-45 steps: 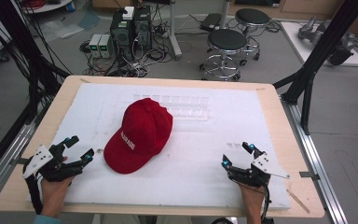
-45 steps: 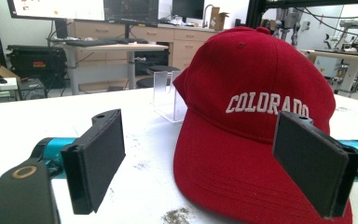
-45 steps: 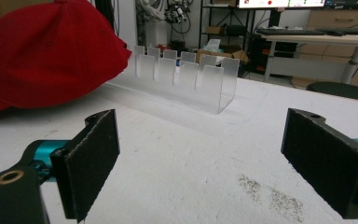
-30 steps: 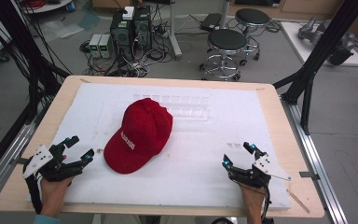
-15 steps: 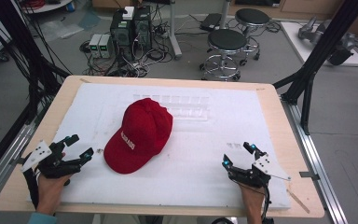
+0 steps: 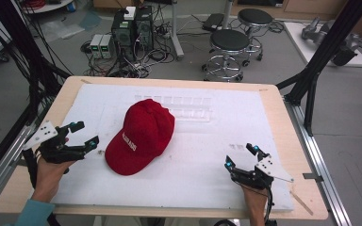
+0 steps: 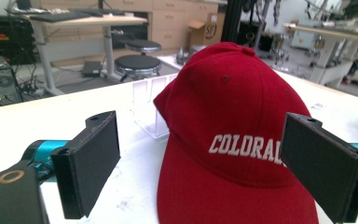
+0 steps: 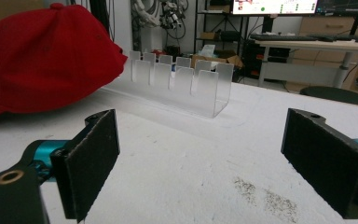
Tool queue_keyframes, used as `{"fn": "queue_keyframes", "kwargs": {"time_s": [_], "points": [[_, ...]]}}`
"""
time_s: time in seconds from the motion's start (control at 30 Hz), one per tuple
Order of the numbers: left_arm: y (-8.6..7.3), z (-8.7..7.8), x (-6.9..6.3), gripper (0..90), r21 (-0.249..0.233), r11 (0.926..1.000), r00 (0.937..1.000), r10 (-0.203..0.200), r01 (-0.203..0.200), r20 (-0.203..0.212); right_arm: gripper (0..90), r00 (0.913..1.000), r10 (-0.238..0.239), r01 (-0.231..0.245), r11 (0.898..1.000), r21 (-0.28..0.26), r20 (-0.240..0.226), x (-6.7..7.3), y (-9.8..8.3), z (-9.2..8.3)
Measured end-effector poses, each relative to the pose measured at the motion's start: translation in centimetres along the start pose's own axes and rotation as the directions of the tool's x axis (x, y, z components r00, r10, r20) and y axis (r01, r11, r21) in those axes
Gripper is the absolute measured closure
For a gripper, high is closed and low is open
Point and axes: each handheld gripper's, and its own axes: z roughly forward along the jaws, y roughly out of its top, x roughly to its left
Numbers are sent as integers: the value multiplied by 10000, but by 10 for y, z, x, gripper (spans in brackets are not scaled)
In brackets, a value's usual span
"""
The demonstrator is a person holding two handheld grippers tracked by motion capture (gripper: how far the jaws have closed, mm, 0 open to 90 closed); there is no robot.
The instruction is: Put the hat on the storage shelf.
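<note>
The left tool (image 6: 81,134) has just been spreading its jaws, nothing between them; the red cap (image 6: 141,136) lies just ahead. Its own view reads "COLORA", perhaps Colorado. The right tool (image 6: 240,155) gapes empty; beyond stands a clear slotted rack (image 8: 179,79).

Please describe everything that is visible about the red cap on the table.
The red cap is a fabric baseball cap with white letters, "COLORAD" readable, across its front. Its rounded crown has small stitched eyelets; its brim points toward the person's side. It lies on the white sheet, right way up, in front of a clear plastic rack. Neither gripper touches it.
</note>
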Motion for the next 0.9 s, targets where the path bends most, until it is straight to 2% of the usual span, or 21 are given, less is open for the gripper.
{"fn": "queue_keyframes", "kwargs": {"time_s": [0.1,0.23,0.33,0.43,0.47,0.6,0.7,0.9], "points": [[11,10,-3,117,566,9983,9999,99,-106,117,103,10000,-17,17,10000,-18,25,0,0,0],[25,25,-6,116,1359,9898,9991,409,-425,147,103,10000,-17,17,10000,-52,68,0,0,0],[33,37,-9,116,1543,9859,9979,624,-643,168,103,10000,8,-7,9999,-112,92,-1,0,-1],[40,49,-14,116,2003,9752,9953,971,-939,-61,103,10000,6,-5,9999,-108,98,-1,0,-1],[44,58,-18,116,2397,9652,9939,1097,-1049,-69,103,9999,23,-22,10000,-93,102,-1,0,-1],[50,70,-23,116,2604,9600,9947,1009,-1028,207,103,9999,5,-4,9999,-107,108,-1,0,-1],[55,82,-29,117,2947,9478,9926,1147,-1215,402,103,9999,10,-9,9999,-112,119,-1,0,-1],[61,103,-42,120,3361,9311,9894,1228,-1418,772,103,9999,58,-56,9999,-141,149,-1,0,-1]]}}
